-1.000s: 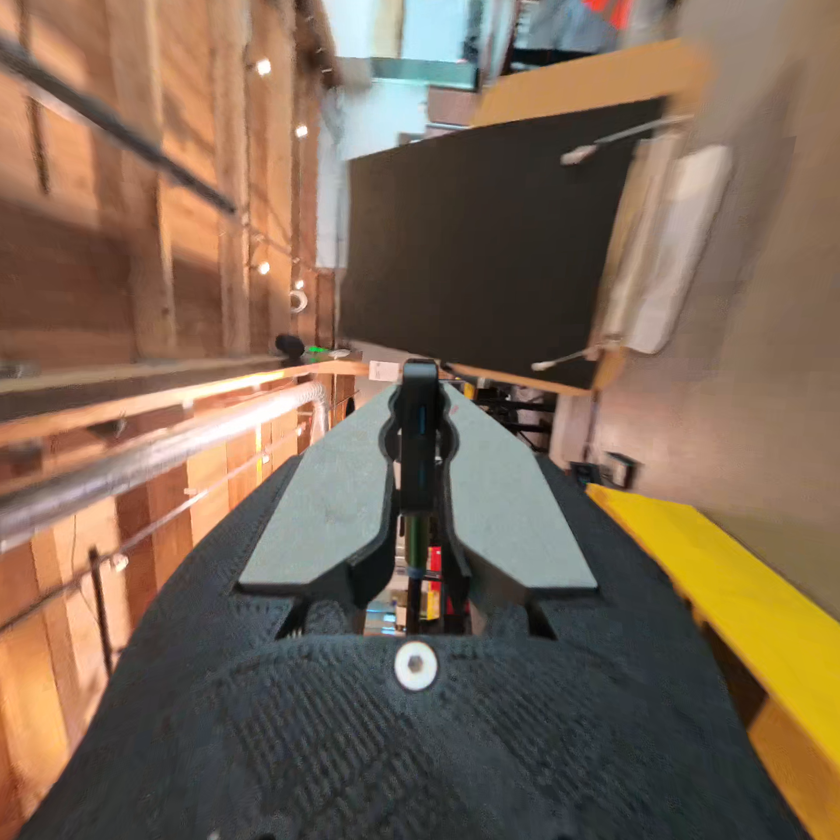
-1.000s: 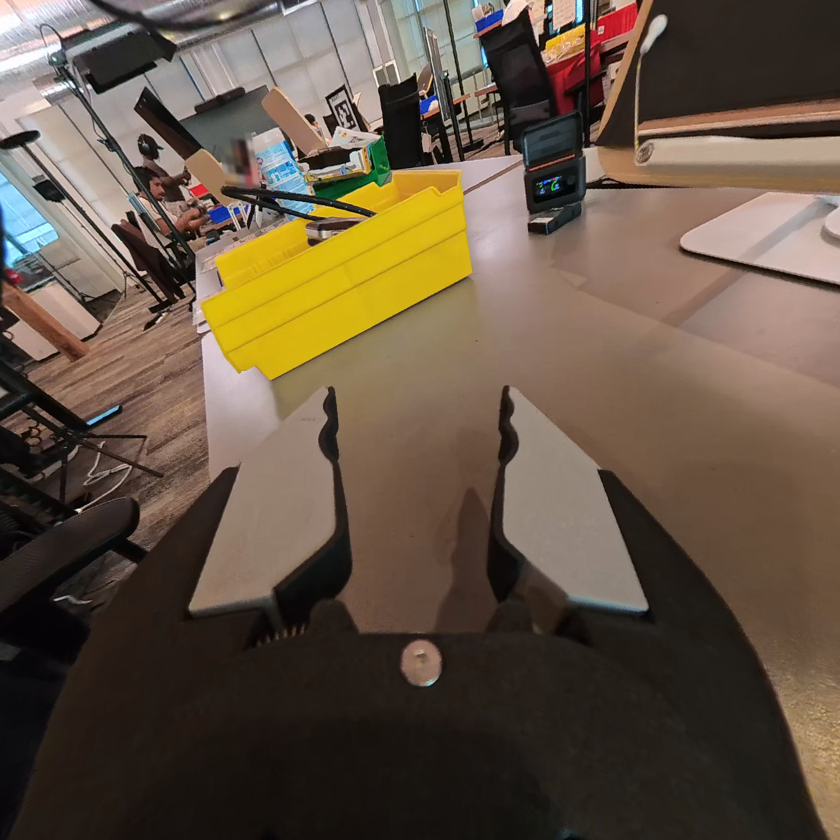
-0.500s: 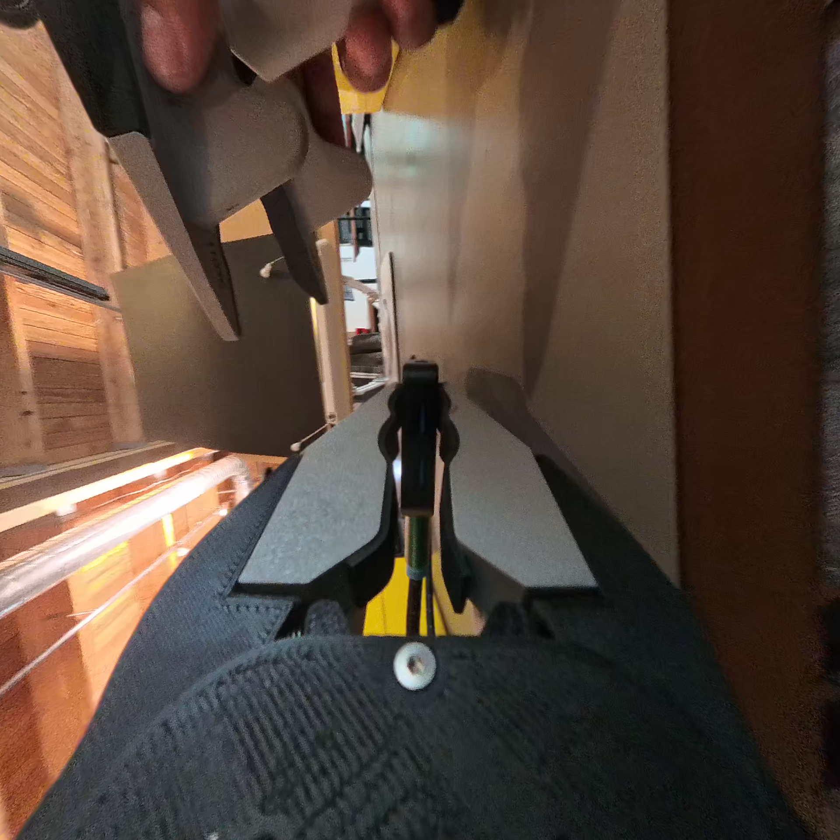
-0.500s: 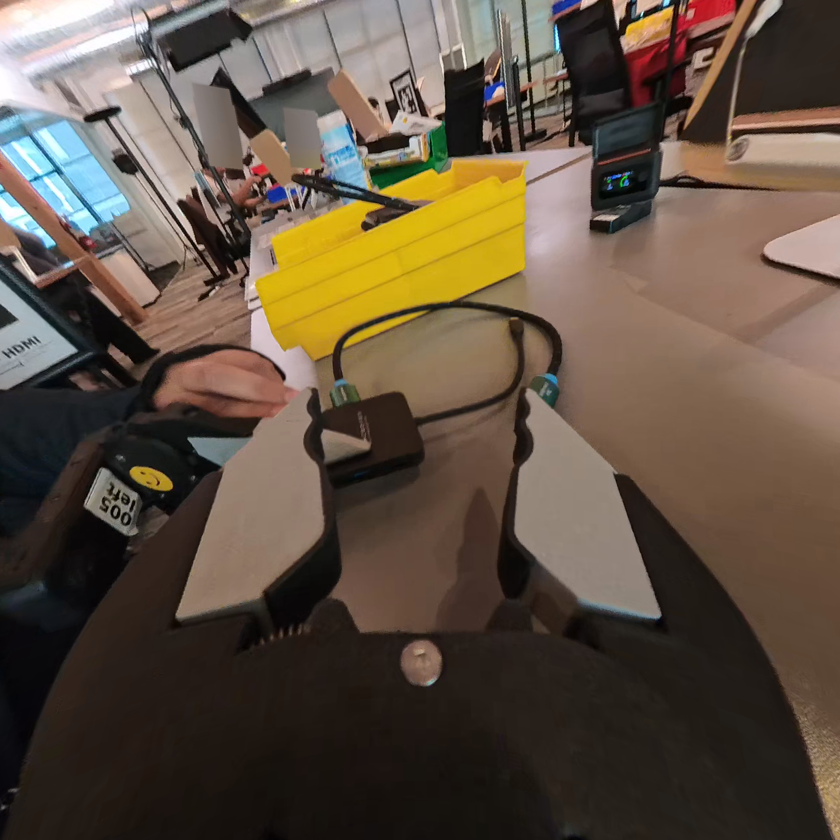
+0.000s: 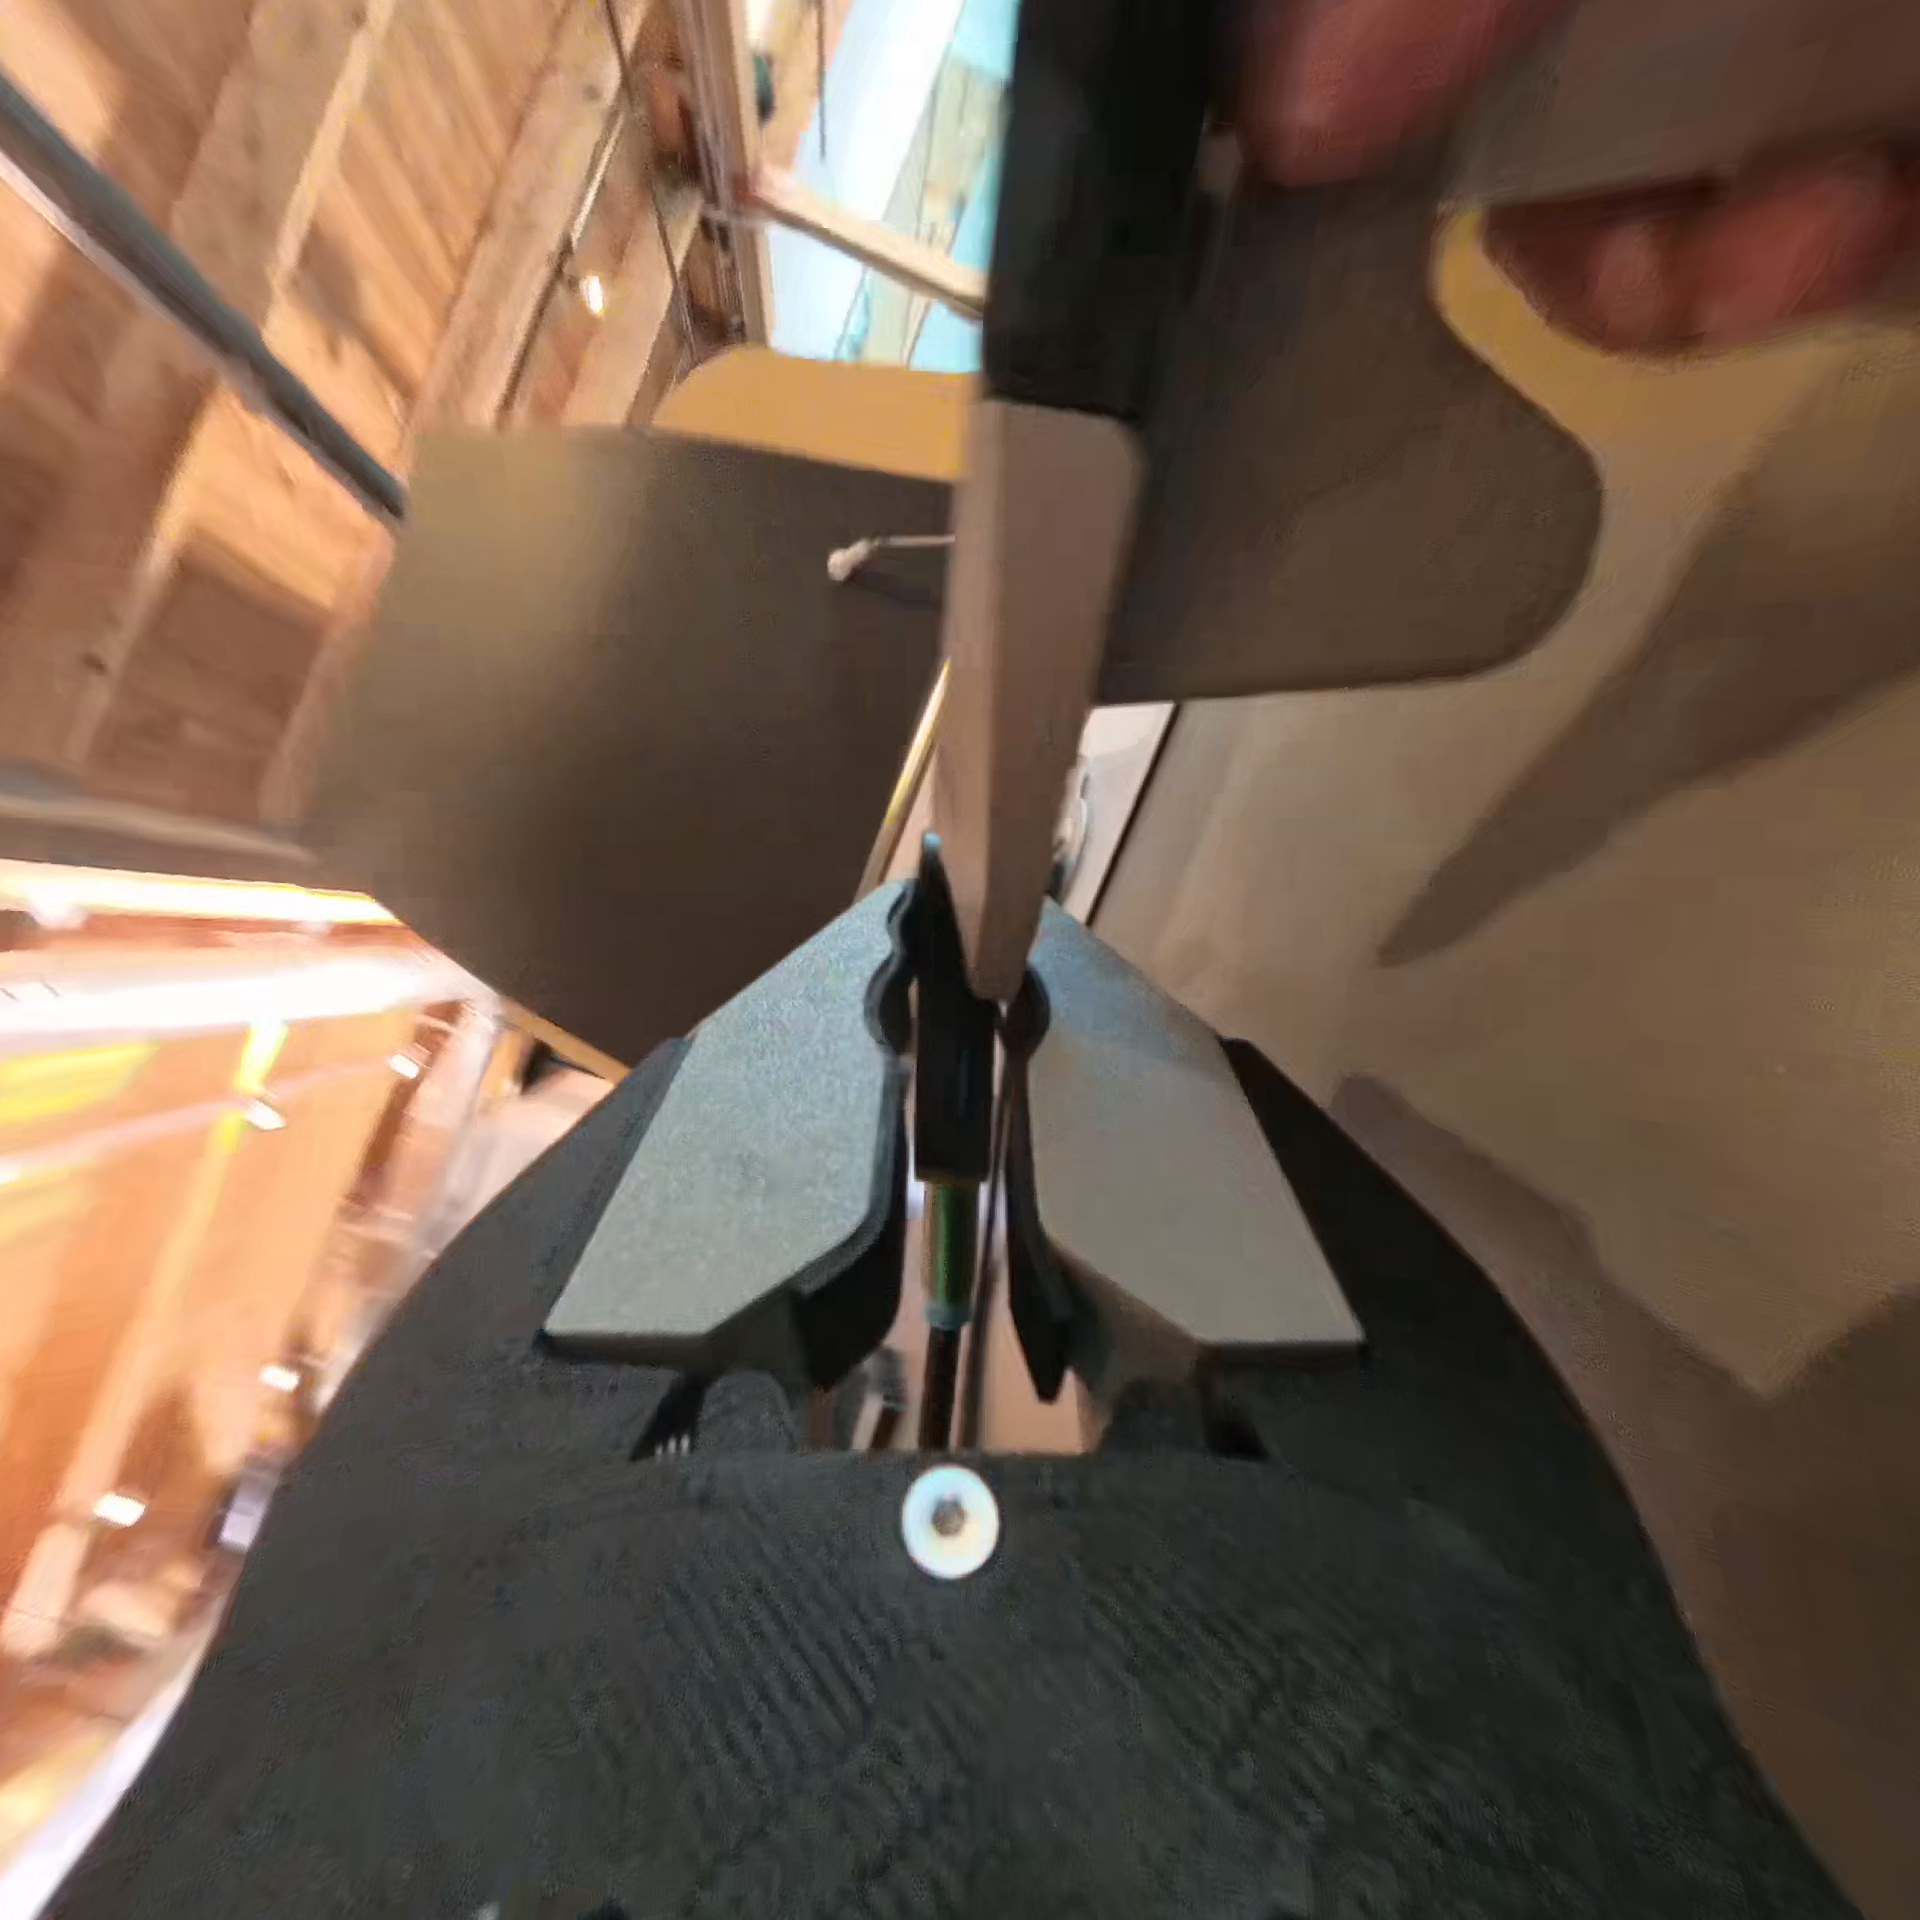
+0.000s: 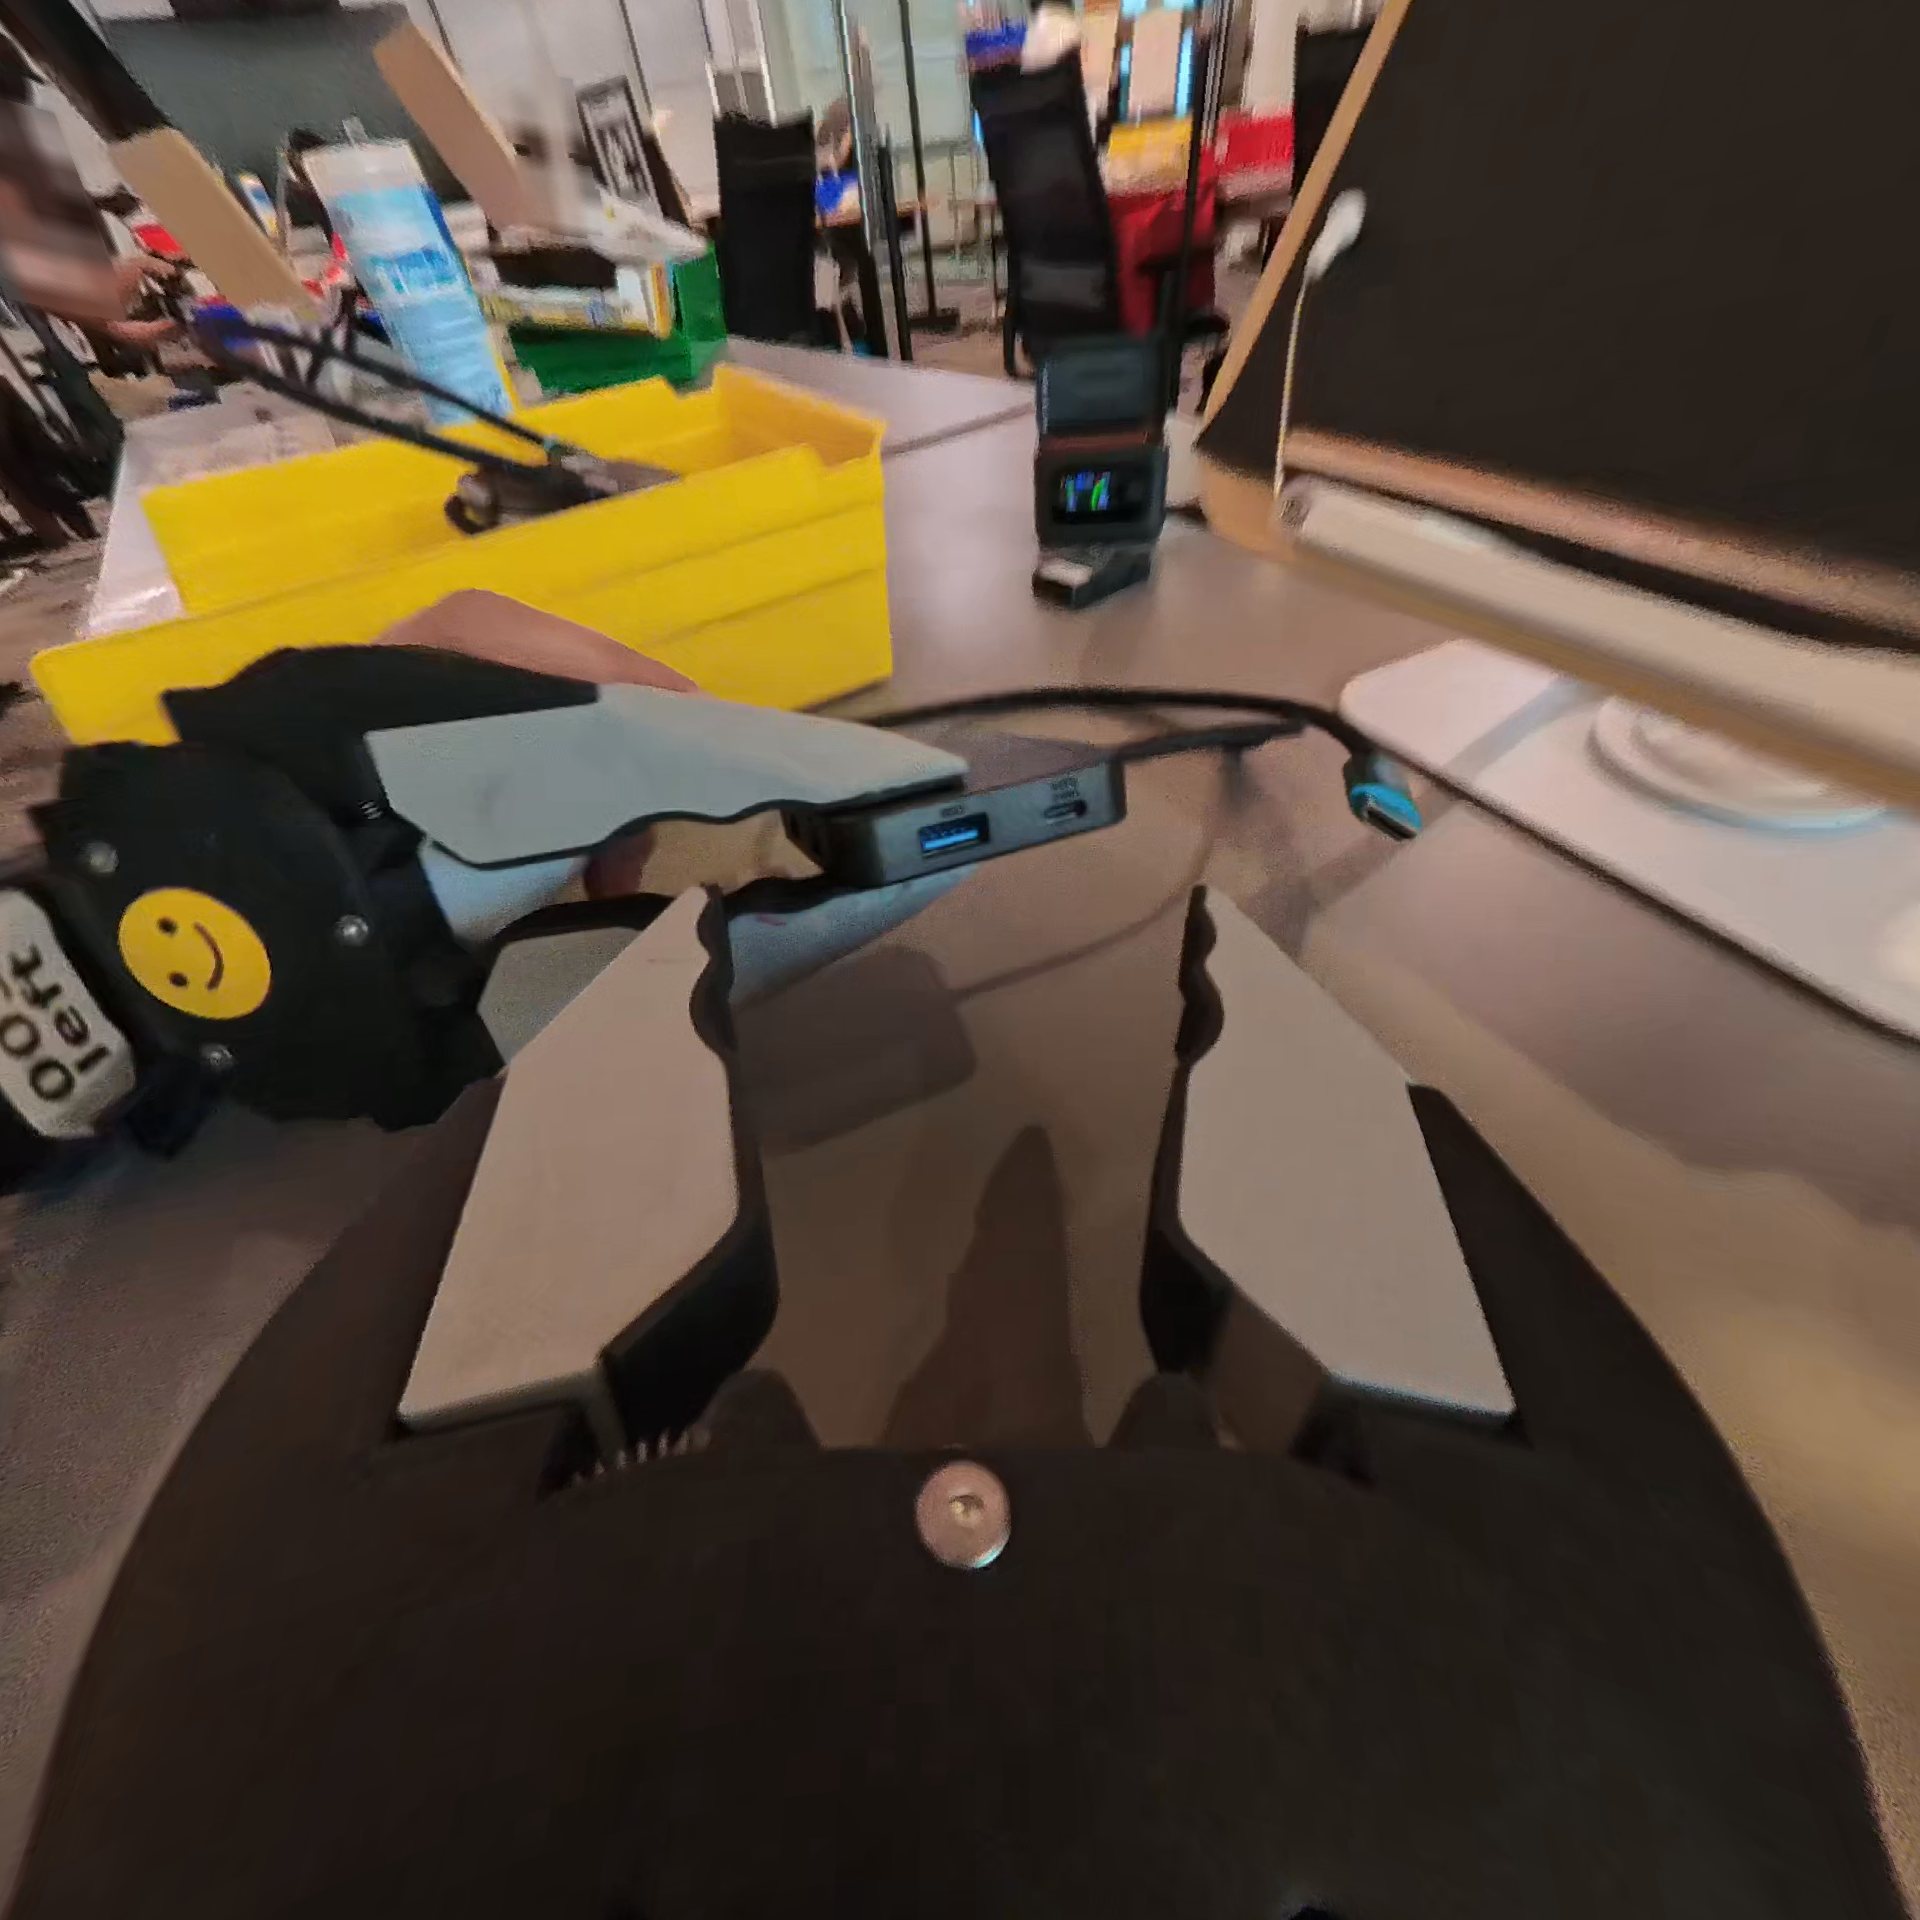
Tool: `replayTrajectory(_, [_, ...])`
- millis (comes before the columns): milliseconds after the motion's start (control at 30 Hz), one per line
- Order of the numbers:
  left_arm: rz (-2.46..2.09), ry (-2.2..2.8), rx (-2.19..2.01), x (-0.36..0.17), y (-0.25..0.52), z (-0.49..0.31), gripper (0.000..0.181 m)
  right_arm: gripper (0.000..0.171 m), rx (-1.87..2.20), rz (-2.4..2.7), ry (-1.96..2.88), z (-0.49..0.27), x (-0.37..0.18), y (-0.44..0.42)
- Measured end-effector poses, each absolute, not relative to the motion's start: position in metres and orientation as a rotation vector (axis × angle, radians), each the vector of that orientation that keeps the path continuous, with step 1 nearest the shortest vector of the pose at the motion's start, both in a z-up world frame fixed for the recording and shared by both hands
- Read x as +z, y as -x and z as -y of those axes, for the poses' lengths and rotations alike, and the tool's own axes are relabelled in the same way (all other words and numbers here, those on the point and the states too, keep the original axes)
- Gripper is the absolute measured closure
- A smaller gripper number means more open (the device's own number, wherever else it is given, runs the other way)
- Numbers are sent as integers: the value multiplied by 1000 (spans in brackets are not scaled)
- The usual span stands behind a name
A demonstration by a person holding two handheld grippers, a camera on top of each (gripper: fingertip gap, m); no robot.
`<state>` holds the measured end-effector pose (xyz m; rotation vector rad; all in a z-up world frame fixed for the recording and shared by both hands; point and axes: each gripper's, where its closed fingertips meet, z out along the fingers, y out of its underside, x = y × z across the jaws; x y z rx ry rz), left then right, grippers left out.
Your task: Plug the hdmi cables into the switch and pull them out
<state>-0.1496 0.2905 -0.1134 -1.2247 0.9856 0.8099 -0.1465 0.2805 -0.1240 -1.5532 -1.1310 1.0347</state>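
Holding the switch [image 6: 966,821] clear of the table [image 6: 1403,1091] in the left tool [image 6: 831,821], jaws clamped flat on its top and bottom, ports turned toward the right tool [image 6: 951,971]. Spread wide and empty, hovering just short of the switch. Lying loose on the table to the right: a cable [image 6: 1195,717] ending in a blue-collared plug [image 6: 1382,795], not inserted. Likely step: readying the first insertion. Next, probably: reaching right, closing on the plug, lining it up square with a port. Also seen: yellow bin [image 6: 623,582] behind.
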Motion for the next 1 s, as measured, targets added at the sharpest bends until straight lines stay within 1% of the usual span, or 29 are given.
replayTrajectory(67, [-886,1294,677,-107,157,-301,170,90,1031,1142,1459,-289,-112,155])
replayTrajectory(200, [-793,1347,495,-101,165,-299,169,81,1099,1183,1371,-291,-102,168])
replayTrajectory(233, [-768,1365,443,-100,168,-298,169,84,1103,1191,1361,-291,-100,169])
replayTrajectory(433, [-526,1376,141,-69,200,-301,167,86,1143,1204,1412,-300,-109,174])
replayTrajectory(500, [-484,1376,26,-65,200,-298,167,85,1134,1229,1459,-302,-118,179])
replayTrajectory(567, [-479,1322,-59,-53,195,-290,167,88,1086,1248,1472,-302,-123,184])
replayTrajectory(733, [-414,1207,-406,-24,187,-268,168,90,1077,1268,1382,-289,-110,201])
replayTrajectory(900, [-374,1118,-724,-6,184,-252,168,107,1109,1235,1270,-271,-87,209])
replayTrajectory(933, [-360,1105,-774,-4,184,-250,168,113,1131,1235,1252,-267,-83,210])
replayTrajectory(1000, [-345,1114,-811,-5,186,-252,168,130,1241,1247,1185,-252,-70,208])
